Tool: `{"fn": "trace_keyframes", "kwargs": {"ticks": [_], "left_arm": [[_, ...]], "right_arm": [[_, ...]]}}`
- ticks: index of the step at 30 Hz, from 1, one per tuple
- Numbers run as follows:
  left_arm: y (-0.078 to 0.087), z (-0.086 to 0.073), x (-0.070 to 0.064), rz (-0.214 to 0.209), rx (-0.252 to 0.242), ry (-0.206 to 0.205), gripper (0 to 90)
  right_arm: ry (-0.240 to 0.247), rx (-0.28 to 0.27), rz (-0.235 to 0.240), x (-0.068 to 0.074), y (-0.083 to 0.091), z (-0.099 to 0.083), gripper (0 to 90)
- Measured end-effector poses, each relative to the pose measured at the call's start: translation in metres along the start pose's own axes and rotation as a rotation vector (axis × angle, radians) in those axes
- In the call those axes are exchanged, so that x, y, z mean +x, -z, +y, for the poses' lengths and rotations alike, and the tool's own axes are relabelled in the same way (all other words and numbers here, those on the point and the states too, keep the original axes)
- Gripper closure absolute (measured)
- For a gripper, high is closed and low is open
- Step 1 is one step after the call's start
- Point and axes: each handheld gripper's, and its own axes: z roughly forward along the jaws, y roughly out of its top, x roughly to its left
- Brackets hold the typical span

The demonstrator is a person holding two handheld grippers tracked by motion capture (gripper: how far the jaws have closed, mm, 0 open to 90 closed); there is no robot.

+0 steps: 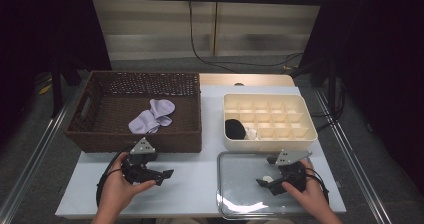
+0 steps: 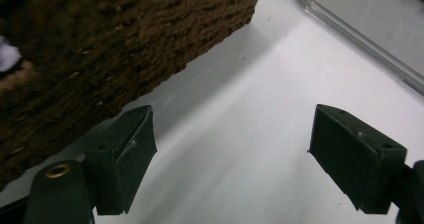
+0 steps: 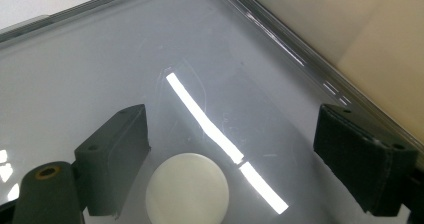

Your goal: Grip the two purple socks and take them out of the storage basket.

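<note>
Partly hidden in the organiser [image 1: 300,115], a black bundle [image 1: 233,128] is hard to identify. Right gripper [image 1: 263,182], jaws wide and empty, hovers over a white disc [image 3: 187,189] on the tray [image 1: 235,210]; left gripper [image 1: 167,176] gapes empty over bare table [image 1: 195,184] beside the basket [image 1: 165,140].

1. Left gripper [image 1: 167,174]: black body, grey 3-cornered plate on top, black cable looping behind.
2. Right gripper [image 1: 261,182]: same black build, grey plate.
3. 2 black jaws each, brass-coloured screw at the base.

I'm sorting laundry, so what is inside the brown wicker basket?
In the wicker basket lies a crumpled lilac sock bundle on the bottom. Whatever sits under it, or close behind the near wall, is hidden.
</note>
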Motion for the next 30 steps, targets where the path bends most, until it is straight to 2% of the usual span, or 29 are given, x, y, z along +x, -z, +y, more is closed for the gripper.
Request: {"fn": "trace_keyframes", "kwargs": {"ticks": [2,6,8,9,11,20,23,30], "left_arm": [[0.004,0.003,0.001,0.016,0.013,-0.004,18.2],[0.013,0.009,0.004,0.008,0.025,-0.005,18.7],[0.017,0.012,0.006,0.012,0.014,-0.004,18.9],[0.019,0.013,0.006,0.002,0.008,0.009,18.9],[0.024,0.016,0.007,0.014,0.019,-0.002,19.0],[0.044,0.031,0.013,0.013,0.012,0.011,19.3],[0.050,0.037,0.016,0.014,0.025,0.001,19.5],[0.064,0.051,0.018,0.014,0.007,-0.006,20.1]], "right_arm": [[0.003,-0.001,-0.001,0.000,0.000,0.000,14.0],[0.003,0.000,-0.001,0.000,0.000,0.000,14.0],[0.003,0.000,-0.001,0.000,0.000,0.000,14.0],[0.004,0.000,-0.001,0.000,0.000,0.000,14.0],[0.004,0.000,-0.001,0.000,0.000,0.000,14.0],[0.002,0.000,-0.002,0.000,0.000,0.000,14.0],[0.002,0.000,-0.002,0.000,0.000,0.000,14.0],[0.003,0.000,-0.001,0.000,0.000,0.000,13.9]]}}
